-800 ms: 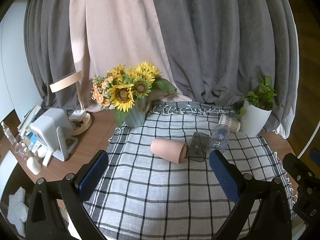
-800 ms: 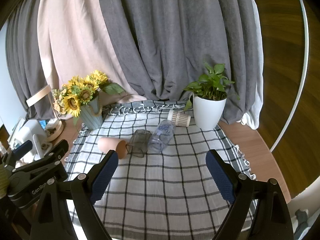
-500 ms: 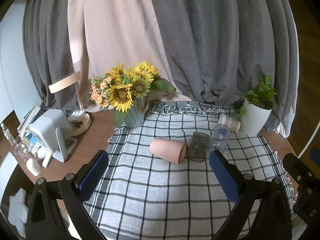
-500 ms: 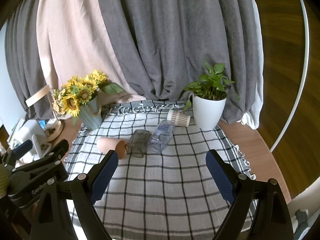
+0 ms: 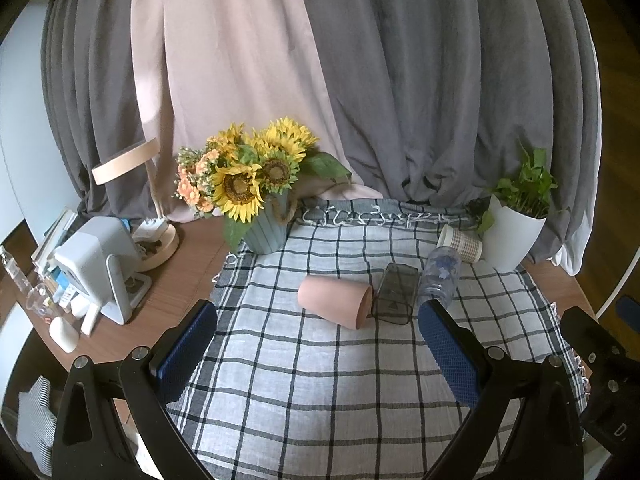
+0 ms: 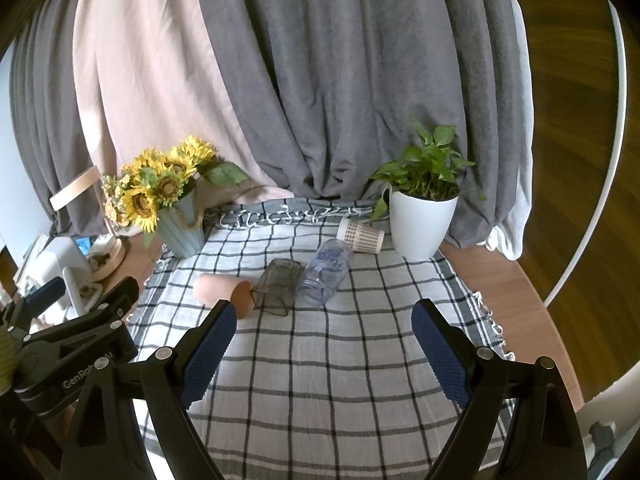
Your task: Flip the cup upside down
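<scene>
Cup lies sideways on the checked cloth, touching a dark glass; both grippers' fingers gape wide and empty, so a careless grasp could knock its neighbour.

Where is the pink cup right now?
The pink cup lies on its side mid-cloth in the left wrist view, its mouth against the smoky clear cup, forward of the sunflower vase.

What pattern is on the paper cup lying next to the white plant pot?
A small brown-and-cream check on the paper cup, with a plain pale rim band; clearest in the right wrist view.
</scene>
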The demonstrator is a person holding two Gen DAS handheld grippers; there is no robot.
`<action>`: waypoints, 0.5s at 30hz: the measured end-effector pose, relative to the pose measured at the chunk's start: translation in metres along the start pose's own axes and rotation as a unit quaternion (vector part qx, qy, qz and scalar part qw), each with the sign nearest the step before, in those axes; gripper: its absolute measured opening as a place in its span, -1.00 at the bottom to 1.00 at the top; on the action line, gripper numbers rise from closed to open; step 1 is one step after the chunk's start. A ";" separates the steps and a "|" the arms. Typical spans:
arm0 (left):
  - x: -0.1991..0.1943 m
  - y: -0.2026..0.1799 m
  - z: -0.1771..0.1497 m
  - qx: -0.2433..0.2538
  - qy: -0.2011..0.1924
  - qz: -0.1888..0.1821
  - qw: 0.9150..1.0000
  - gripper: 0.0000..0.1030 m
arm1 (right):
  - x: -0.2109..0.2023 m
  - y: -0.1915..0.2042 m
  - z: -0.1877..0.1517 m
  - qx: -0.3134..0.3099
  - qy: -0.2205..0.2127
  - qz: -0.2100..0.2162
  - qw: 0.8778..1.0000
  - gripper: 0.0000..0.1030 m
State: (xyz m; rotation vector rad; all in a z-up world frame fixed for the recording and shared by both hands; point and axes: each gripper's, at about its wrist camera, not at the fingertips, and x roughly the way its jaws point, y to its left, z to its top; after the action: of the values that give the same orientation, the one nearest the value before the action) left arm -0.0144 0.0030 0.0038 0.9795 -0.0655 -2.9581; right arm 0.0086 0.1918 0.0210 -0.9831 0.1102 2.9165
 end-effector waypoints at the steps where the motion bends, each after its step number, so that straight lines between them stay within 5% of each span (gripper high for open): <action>1: 0.002 0.000 0.001 0.001 0.002 -0.001 1.000 0.99 | 0.002 0.000 0.001 0.000 0.001 0.000 1.000 0.73; 15: 0.041 -0.007 0.016 0.013 0.030 -0.011 0.999 0.99 | 0.035 0.001 0.013 0.000 0.026 -0.003 1.000 0.73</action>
State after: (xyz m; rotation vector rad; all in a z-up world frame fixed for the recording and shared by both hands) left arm -0.0571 0.0086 -0.0081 1.0774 -0.0911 -2.9532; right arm -0.0271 0.1935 0.0101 -1.0591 0.1082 2.8861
